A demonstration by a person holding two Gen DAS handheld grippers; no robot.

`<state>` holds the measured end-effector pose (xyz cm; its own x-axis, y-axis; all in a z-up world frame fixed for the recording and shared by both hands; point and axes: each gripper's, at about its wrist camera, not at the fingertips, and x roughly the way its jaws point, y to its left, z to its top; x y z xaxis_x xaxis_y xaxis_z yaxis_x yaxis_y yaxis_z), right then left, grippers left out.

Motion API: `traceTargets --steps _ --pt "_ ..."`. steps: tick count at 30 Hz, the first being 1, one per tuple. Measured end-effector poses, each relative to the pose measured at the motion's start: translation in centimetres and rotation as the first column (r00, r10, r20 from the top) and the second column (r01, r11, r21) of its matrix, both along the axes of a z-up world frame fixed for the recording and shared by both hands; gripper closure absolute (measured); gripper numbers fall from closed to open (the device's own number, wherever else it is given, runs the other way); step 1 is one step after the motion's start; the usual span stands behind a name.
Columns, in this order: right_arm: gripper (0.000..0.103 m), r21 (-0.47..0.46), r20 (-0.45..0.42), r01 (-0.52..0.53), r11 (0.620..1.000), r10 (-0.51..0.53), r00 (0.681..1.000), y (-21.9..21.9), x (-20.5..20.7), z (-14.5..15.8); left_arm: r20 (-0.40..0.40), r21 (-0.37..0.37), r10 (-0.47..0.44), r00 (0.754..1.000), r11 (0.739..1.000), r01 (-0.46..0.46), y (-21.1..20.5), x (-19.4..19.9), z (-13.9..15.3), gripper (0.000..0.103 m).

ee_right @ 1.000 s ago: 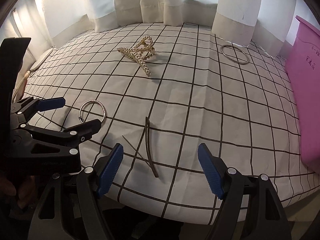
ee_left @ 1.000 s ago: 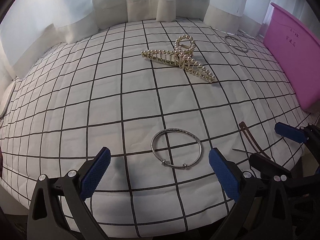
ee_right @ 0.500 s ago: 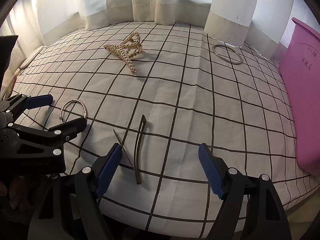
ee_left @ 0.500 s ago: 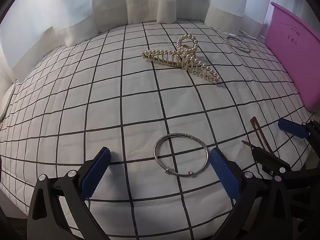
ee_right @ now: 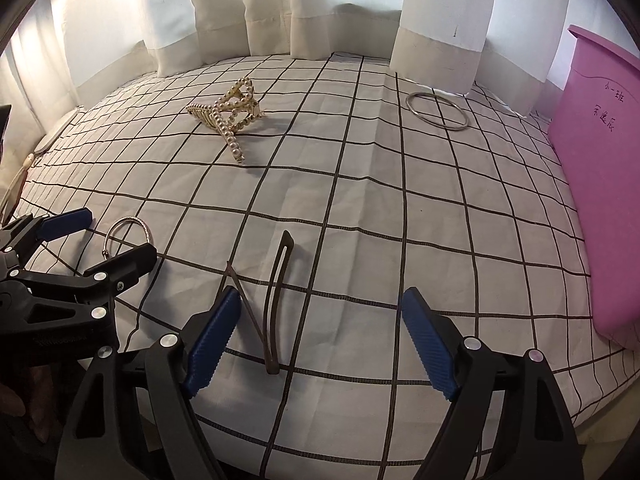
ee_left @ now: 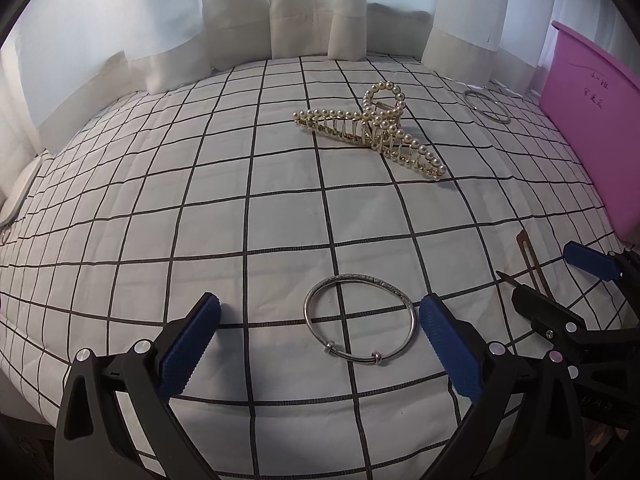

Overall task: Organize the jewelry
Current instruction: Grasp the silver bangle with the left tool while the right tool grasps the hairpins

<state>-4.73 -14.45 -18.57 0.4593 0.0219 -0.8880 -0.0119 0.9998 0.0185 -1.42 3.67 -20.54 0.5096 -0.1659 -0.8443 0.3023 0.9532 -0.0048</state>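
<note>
Left gripper (ee_left: 320, 316) spread wide around silver bangle (ee_left: 359, 319), near front edge of checked cloth (ee_left: 280, 208). Right gripper (ee_right: 320, 312) likewise spread around brown hair clip (ee_right: 276, 304), nothing grasped.

Daylight glows through the white curtains (ee_right: 320, 8) behind, bright and slightly blown out, leaving the checked cloth (ee_left: 280, 216) evenly lit. The pearl hair claw (ee_right: 230, 114) casts a soft shadow toward the viewer's right. Both fisheye views bend grid lines strongly and darken to black at the corners; focus stays sharp.

On the tablecloth (ee_left: 200, 208) the bangle (ee_left: 359, 319) lies nearest, the hair clip (ee_left: 532, 266) to its right, the claw clip (ee_left: 372, 130) behind.
</note>
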Motion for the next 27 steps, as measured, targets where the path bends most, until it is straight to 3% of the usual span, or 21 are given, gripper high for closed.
traceTargets --steps 3,6,8,9,12,14,27 --pt "0.025 0.002 0.002 0.002 1.0 -0.002 1.0 0.1 -0.1 0.0 0.011 -0.001 -0.007 1.0 1.0 0.007 0.0 -0.6 0.2 0.013" --pt "0.025 0.002 0.001 0.001 1.0 -0.001 1.0 0.1 -0.1 0.0 0.03 -0.003 -0.045 0.999 0.999 0.045 -0.6 -1.4 0.6 0.031" --pt "0.026 0.005 0.002 -0.002 1.0 0.002 1.0 0.1 -0.1 0.0 0.039 0.0 -0.081 0.996 0.997 0.081 -1.3 -2.1 0.8 0.05" --pt "0.028 0.005 0.005 -0.008 1.0 0.008 1.0 0.2 -0.1 0.1 0.042 0.008 -0.09 0.995 0.996 0.09 -1.5 -2.2 0.9 0.05" --pt "0.048 0.0 0.017 -0.045 0.999 0.045 0.999 1.0 -0.2 0.4 0.031 -0.011 -0.09 0.995 0.996 0.09 -1.3 -2.0 0.9 0.05" --pt "0.083 -0.015 0.023 -0.072 0.997 0.072 0.997 1.6 -0.3 0.7 0.03 -0.01 -0.095 0.995 0.995 0.095 -1.3 -1.9 0.9 0.05" --pt "0.086 0.046 0.024 -0.066 0.997 0.065 0.998 0.6 -0.2 1.7 0.043 -0.042 -0.074 0.996 0.996 0.076 -0.4 -2.3 2.8 0.051"
